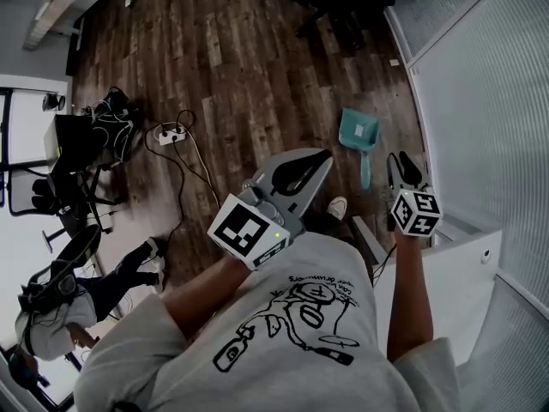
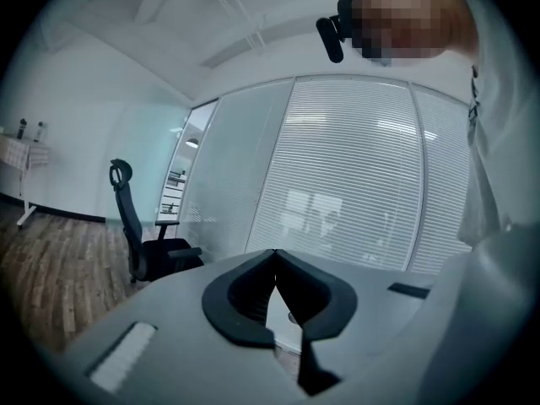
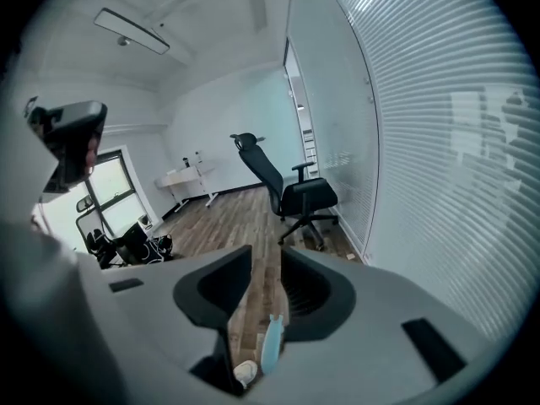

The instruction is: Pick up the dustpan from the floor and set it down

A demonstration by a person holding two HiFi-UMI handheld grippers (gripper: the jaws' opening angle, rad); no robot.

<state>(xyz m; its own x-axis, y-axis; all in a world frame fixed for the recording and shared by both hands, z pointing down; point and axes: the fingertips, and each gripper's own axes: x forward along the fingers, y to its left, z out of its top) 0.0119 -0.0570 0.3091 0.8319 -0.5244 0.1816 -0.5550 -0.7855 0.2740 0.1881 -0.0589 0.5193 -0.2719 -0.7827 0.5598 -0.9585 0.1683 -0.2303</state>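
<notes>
The teal dustpan [image 1: 358, 134] lies flat on the wooden floor near the glass wall, its handle pointing toward me. Neither gripper touches it. My right gripper [image 1: 405, 161] hangs above the floor to the right of the handle. In the right gripper view its jaws stand apart with nothing between the pads of the right gripper [image 3: 267, 256]; the dustpan [image 3: 272, 344] shows far below through the gap. My left gripper [image 1: 322, 157] is held up left of the dustpan. In the left gripper view, the tips of the left gripper [image 2: 274, 251] meet on nothing.
A glass wall with blinds [image 1: 480, 101] runs along the right, with a white ledge [image 1: 455, 273] beside me. My shoe [image 1: 337, 206] is below the dustpan. Cables and a power strip [image 1: 171, 133] lie to the left. An office chair [image 3: 291, 188] stands ahead, and another person [image 1: 60, 307] is at lower left.
</notes>
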